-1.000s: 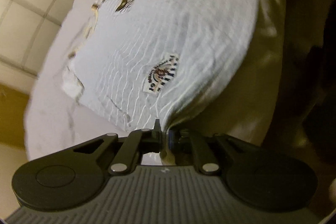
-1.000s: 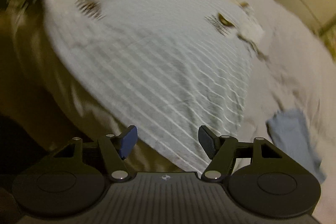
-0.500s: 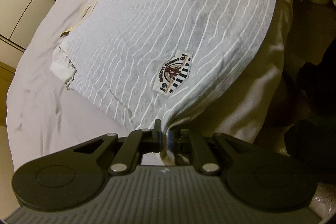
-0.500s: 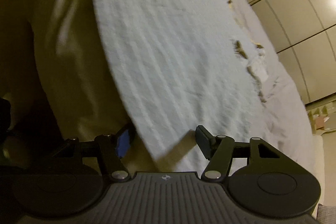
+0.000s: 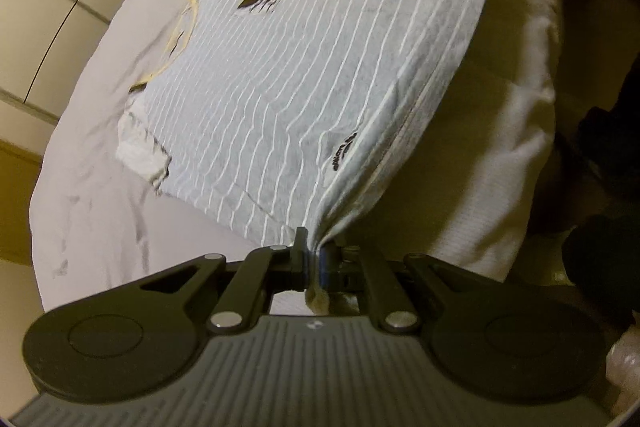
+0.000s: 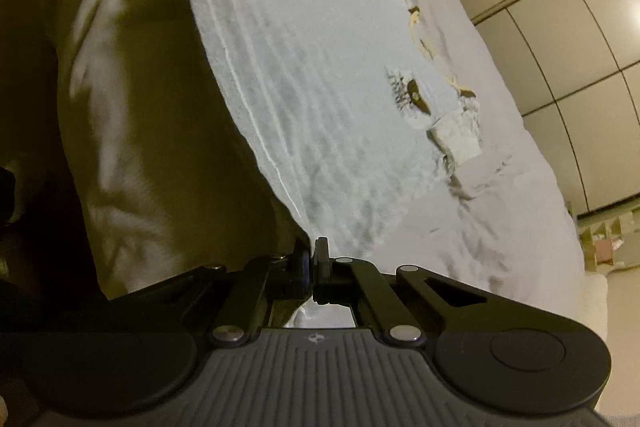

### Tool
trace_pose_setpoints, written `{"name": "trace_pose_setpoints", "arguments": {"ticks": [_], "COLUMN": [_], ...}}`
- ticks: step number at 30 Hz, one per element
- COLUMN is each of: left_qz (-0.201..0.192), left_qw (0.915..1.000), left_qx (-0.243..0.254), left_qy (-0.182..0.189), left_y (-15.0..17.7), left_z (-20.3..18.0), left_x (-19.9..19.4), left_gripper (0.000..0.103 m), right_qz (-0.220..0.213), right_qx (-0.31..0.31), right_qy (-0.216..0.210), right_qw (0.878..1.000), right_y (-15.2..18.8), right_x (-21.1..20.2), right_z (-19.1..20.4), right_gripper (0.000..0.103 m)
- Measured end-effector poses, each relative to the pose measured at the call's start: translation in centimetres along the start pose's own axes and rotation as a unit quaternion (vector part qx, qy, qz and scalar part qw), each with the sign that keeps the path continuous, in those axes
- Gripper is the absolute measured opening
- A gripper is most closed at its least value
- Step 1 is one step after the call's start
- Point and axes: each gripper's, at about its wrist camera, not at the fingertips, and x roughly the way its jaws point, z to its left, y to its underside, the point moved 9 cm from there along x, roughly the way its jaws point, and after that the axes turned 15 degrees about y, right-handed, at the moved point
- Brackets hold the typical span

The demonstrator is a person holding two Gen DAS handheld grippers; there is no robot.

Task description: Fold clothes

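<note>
A pale grey shirt with thin white stripes (image 5: 288,75) lies spread on the bed, collar end far from me. Its hem hangs over the bed's near edge. My left gripper (image 5: 312,251) is shut on one hem corner, with cloth bunched between its fingers and lifted slightly. In the right wrist view the same striped shirt (image 6: 320,67) stretches away, and my right gripper (image 6: 312,251) is shut on the other hem corner. A dark printed patch (image 5: 340,155) shows near the left corner, and another dark print (image 6: 412,95) sits near the collar.
The bed is covered by a white sheet (image 5: 92,163) that drops down the side (image 5: 500,147). Pale closet doors (image 6: 568,55) stand beyond the bed. Dark shapes (image 5: 600,227) sit low at the right of the left wrist view.
My right gripper has gone from open around the hem to shut on it. The left gripper stays shut on its corner, and the hem edge there has lifted and curled.
</note>
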Motion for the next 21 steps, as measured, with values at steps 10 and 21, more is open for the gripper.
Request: {"name": "trace_pose_setpoints", "arguments": {"ticks": [10, 21], "left_qz": [-0.019, -0.025], "left_qw": [0.9979, 0.9922], "left_qx": [0.035, 0.0], "left_qy": [0.051, 0.122], "left_y": [0.2, 2.3], "left_z": [-3.4, -6.5], "left_x": [-6.3, -10.4], "left_gripper": [0.002, 0.002], "right_qz": [0.009, 0.057], "right_qx": [-0.013, -0.025], "right_qy": [-0.051, -0.12], "right_qw": [0.999, 0.991], "right_y": [-1.0, -1.8], "right_x": [-7.2, -13.6], "right_z": [-3.2, -3.4], "right_gripper": [0.0, 0.0]}}
